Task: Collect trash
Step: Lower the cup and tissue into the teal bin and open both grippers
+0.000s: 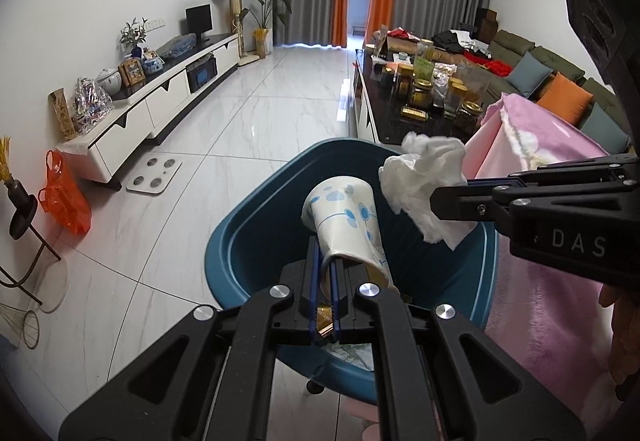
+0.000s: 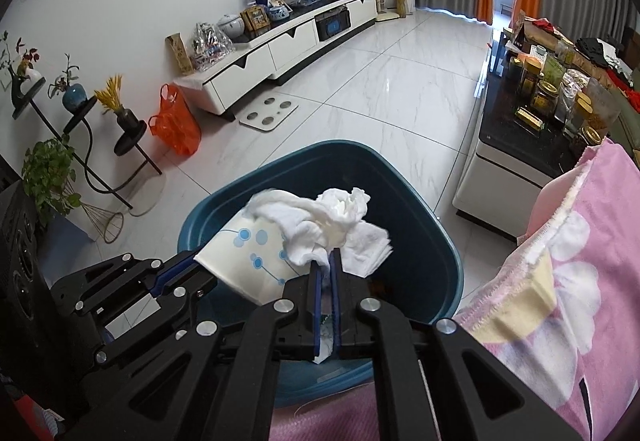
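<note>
A white paper cup (image 1: pixel 344 217) with blue dots hangs tilted over the open blue bin (image 1: pixel 248 241), and my left gripper (image 1: pixel 324 261) is shut on its rim. To its right, my right gripper (image 1: pixel 436 201) is shut on a crumpled white tissue (image 1: pixel 424 177) above the bin's right rim. In the right wrist view the tissue (image 2: pixel 332 217) bulges out past my right gripper (image 2: pixel 325 261). The cup (image 2: pixel 244 257) and my left gripper (image 2: pixel 188 261) sit just to its left, over the bin (image 2: pixel 420 261). Some crumpled paper (image 1: pixel 352 353) lies at the bin's bottom.
A pink flowered blanket (image 2: pixel 560 281) lies close on the right of the bin. Behind it stands a black-topped coffee table (image 1: pixel 384 121) crowded with jars. An orange plastic bag (image 1: pixel 64 201), a white scale (image 1: pixel 154 175) and a long TV cabinet (image 1: pixel 160 101) line the left wall.
</note>
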`<state>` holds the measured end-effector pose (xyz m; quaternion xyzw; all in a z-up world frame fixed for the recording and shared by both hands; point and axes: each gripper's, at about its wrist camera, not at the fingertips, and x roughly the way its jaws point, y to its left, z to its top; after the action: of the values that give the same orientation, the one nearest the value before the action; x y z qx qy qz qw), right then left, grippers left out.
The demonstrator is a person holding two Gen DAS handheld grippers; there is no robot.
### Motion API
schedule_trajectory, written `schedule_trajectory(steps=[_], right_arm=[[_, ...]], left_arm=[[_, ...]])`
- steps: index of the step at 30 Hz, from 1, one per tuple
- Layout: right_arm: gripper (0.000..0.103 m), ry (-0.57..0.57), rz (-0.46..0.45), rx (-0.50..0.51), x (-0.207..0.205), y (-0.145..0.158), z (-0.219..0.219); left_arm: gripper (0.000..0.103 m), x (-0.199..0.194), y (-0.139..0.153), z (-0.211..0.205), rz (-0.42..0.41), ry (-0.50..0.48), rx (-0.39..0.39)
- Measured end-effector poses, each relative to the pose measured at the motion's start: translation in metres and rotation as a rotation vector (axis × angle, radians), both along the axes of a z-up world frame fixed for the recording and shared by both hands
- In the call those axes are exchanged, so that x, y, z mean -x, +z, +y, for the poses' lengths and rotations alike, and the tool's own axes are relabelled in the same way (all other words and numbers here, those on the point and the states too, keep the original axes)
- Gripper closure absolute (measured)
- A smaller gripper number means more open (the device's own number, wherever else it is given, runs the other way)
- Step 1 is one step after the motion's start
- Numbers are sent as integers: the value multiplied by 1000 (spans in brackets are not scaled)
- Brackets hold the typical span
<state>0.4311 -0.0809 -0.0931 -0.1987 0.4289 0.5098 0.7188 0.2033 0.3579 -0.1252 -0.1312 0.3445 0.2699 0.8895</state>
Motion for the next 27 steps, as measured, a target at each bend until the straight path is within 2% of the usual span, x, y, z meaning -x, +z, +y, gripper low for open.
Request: schedule_trajectory(steps=[7, 10, 13, 14, 16, 19, 21, 23, 24, 26, 27], right_arm=[[95, -2, 1, 11, -3, -4, 3], [83, -11, 0, 8, -5, -3, 1], [82, -24, -3, -5, -8, 0, -2], [80, -25, -1, -10, -9, 1, -4], [75, -30, -8, -26, -9, 6, -9], [68, -35, -23, -56, -7, 15, -17], [64, -37, -33, -70, -7, 21, -22], [61, -37, -43, -84, -6, 27, -27], [53, -36, -51, -93, -4, 30, -31], [42, -37, -63, -111, -3, 34, -36], [40, -38, -69, -120, -2, 36, -39]], left_arm=[[93, -18, -11, 2, 16, 3, -4], [71, -18, -10, 1, 7, 4, -1], [66, -11, -4, 0, -11, 14, -10], [59, -9, -2, 0, -16, 18, -14], [55, -4, 6, 0, -37, 29, -17], [38, 12, 18, 0, -68, 49, -27], [35, 25, 26, 1, -90, 61, -27], [23, 41, 35, 2, -103, 77, -35], [22, 48, 39, 2, -115, 85, -34], [11, 66, 46, 1, -131, 108, -38], [10, 73, 50, 1, -143, 118, -34]])
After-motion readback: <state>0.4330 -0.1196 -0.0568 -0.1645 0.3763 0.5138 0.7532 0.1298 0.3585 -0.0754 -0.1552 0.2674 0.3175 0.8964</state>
